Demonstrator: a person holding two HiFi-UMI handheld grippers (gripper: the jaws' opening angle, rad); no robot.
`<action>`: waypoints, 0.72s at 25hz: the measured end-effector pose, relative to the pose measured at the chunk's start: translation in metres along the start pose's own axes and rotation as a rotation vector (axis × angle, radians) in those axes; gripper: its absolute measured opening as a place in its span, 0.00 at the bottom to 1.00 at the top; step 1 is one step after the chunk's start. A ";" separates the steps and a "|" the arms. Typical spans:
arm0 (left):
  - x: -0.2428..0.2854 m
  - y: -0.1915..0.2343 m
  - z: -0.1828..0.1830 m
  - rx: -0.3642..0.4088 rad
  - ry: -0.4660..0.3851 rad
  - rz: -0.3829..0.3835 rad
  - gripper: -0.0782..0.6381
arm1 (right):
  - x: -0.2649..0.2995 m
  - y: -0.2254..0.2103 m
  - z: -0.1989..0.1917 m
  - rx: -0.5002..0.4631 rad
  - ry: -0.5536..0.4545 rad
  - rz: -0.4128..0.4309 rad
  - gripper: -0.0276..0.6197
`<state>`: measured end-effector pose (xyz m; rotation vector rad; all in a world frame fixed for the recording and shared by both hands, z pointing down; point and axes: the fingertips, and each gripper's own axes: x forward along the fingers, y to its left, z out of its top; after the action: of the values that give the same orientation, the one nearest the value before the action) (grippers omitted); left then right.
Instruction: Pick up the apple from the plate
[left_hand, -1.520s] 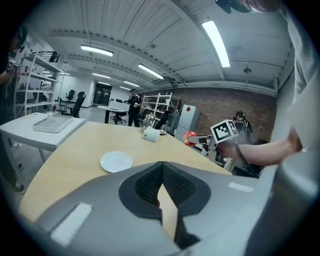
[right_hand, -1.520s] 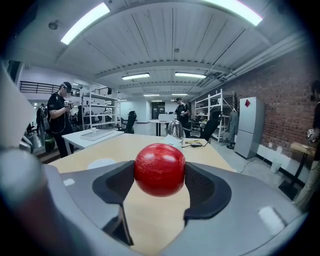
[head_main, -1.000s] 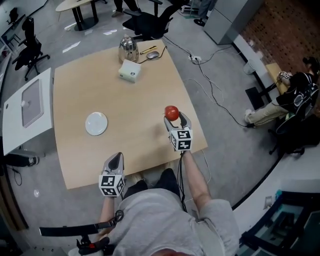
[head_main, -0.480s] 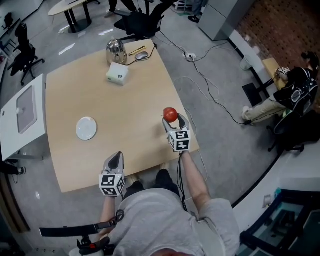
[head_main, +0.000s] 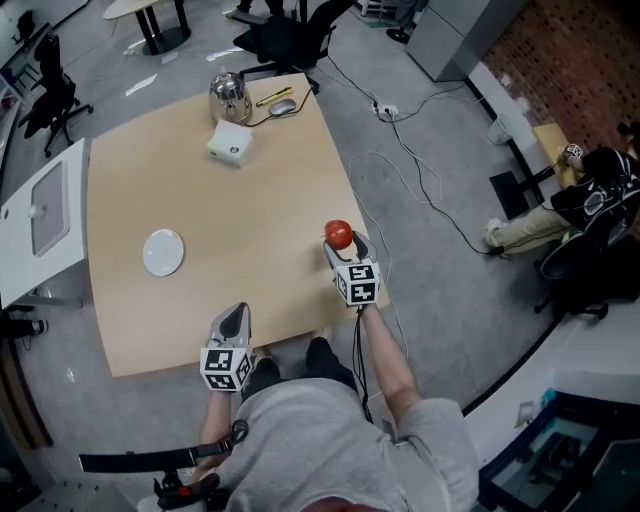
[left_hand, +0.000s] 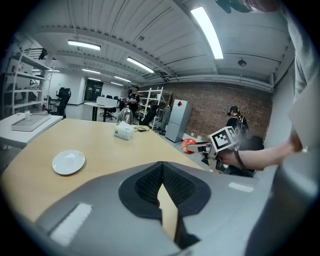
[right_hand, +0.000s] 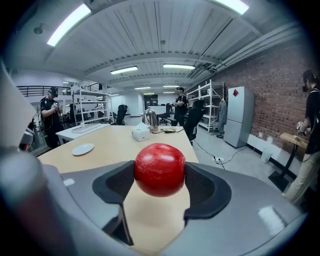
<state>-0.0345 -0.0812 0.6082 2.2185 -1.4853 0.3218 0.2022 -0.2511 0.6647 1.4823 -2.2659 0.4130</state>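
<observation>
Two grippers are in view, one in each of your hands, both at the near edge of the table (head_main: 250, 210).

Right gripper (head_main: 340, 243): its jaws stand wide and are clamped on the apple (head_main: 339, 234). In the right gripper view the dark pads (right_hand: 202, 187) press on either side of the red apple (right_hand: 160, 169), and bare tabletop shows beneath it. In the head view the apple sits over the near right part of the table, close to its right edge. Your right gripper points away from you and a little downward.

Left gripper (head_main: 232, 312): its jaws are closed with nothing between them. In the left gripper view the pads (left_hand: 145, 185) meet at the tip, leaving only a thin sliver of tabletop lower down. This gripper hangs over the table's near edge, left of your right one and well apart from it.

White plate (head_main: 163, 252): it lies flat on the left half of the table, well apart from the apple and from both grippers. It also shows in the left gripper view (left_hand: 68, 162) and, small, in the right gripper view (right_hand: 82, 149).

At the far end of the table stand a metal kettle (head_main: 229, 97) and, just nearer you, a white box (head_main: 230, 144). A computer mouse (head_main: 284, 106) lies to the right of the kettle.
</observation>
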 end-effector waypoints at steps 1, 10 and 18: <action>0.002 -0.002 0.000 -0.001 0.002 0.003 0.13 | 0.002 -0.002 -0.003 0.001 0.007 0.003 0.54; 0.015 -0.016 -0.007 -0.013 0.021 0.027 0.13 | 0.015 -0.012 -0.032 0.007 0.065 0.040 0.54; 0.025 -0.026 -0.014 -0.022 0.033 0.049 0.13 | 0.026 -0.021 -0.058 0.019 0.120 0.059 0.54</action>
<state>0.0005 -0.0863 0.6250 2.1522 -1.5204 0.3548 0.2220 -0.2542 0.7288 1.3650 -2.2210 0.5281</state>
